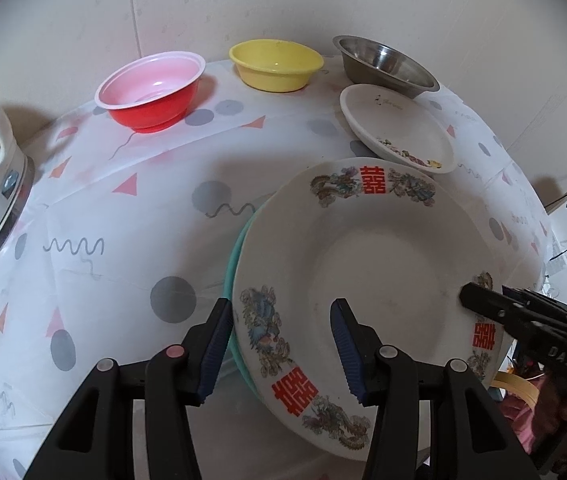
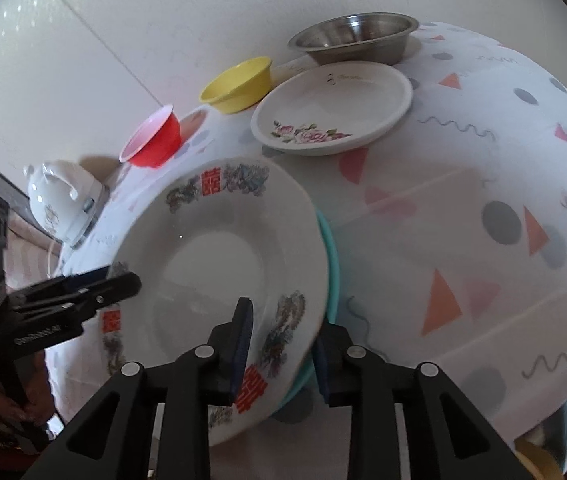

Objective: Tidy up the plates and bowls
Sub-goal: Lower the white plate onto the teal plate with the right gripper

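Clearly both grippers work one item: the large dragon-patterned plate (image 1: 367, 248), which sits on a teal plate (image 1: 239, 248) at the near side of the patterned surface (image 1: 123, 216). The left gripper (image 1: 279, 348) has its fingers apart, straddling the plate's near-left rim. The right gripper (image 2: 281, 350) also straddles the opposite rim with fingers apart, not yet clamped. To do this well, I judge both should close on the rim of the top plate alone, then raise it level. Further back wait a rose plate (image 2: 331, 112), steel bowl (image 2: 353, 40), yellow bowl (image 2: 239, 84) and red bowl (image 2: 155, 138).
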The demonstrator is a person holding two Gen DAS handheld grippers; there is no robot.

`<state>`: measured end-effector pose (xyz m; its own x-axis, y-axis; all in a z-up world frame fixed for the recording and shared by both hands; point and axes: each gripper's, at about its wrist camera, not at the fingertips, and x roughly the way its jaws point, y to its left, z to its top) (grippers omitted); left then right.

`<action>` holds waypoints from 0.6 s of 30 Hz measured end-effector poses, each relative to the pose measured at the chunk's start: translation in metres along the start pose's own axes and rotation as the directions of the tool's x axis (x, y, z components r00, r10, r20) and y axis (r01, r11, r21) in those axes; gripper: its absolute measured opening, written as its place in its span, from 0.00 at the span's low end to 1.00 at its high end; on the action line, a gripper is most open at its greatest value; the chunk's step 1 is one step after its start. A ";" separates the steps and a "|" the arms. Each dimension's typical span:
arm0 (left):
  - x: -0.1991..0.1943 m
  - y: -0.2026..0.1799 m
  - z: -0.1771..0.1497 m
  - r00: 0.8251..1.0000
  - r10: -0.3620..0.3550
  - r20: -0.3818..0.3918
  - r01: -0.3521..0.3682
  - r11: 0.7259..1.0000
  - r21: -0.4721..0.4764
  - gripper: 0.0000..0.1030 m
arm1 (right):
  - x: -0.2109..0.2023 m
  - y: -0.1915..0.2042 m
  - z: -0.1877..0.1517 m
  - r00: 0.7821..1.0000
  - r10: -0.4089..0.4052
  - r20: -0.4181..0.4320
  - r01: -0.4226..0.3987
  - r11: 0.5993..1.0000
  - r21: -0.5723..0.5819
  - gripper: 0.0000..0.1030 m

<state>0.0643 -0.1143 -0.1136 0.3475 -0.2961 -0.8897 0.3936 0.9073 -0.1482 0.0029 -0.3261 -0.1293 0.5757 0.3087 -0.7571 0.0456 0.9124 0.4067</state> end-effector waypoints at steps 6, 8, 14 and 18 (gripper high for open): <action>-0.002 0.010 -0.006 1.000 0.021 -0.005 -0.022 0.999 -0.036 0.49 | -0.008 0.001 -0.004 0.999 -0.033 -0.001 0.033 0.999 -0.005 0.26; -0.004 0.011 -0.008 1.000 0.020 -0.002 -0.020 0.999 -0.037 0.46 | -0.010 -0.001 -0.005 0.999 -0.043 -0.008 0.043 0.999 0.010 0.21; -0.005 0.013 -0.010 1.000 0.009 -0.016 -0.010 0.999 -0.045 0.44 | -0.011 -0.007 -0.004 1.000 -0.021 -0.012 0.021 0.998 0.058 0.18; -0.006 0.013 -0.012 1.000 0.007 -0.019 -0.008 0.998 -0.055 0.44 | -0.008 -0.003 -0.002 1.000 -0.020 -0.010 0.021 0.999 0.051 0.18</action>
<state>0.0576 -0.0970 -0.1154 0.3342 -0.2838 -0.8988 0.3432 0.9248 -0.1644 -0.0039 -0.3306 -0.1253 0.5667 0.2928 -0.7702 0.0989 0.9038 0.4163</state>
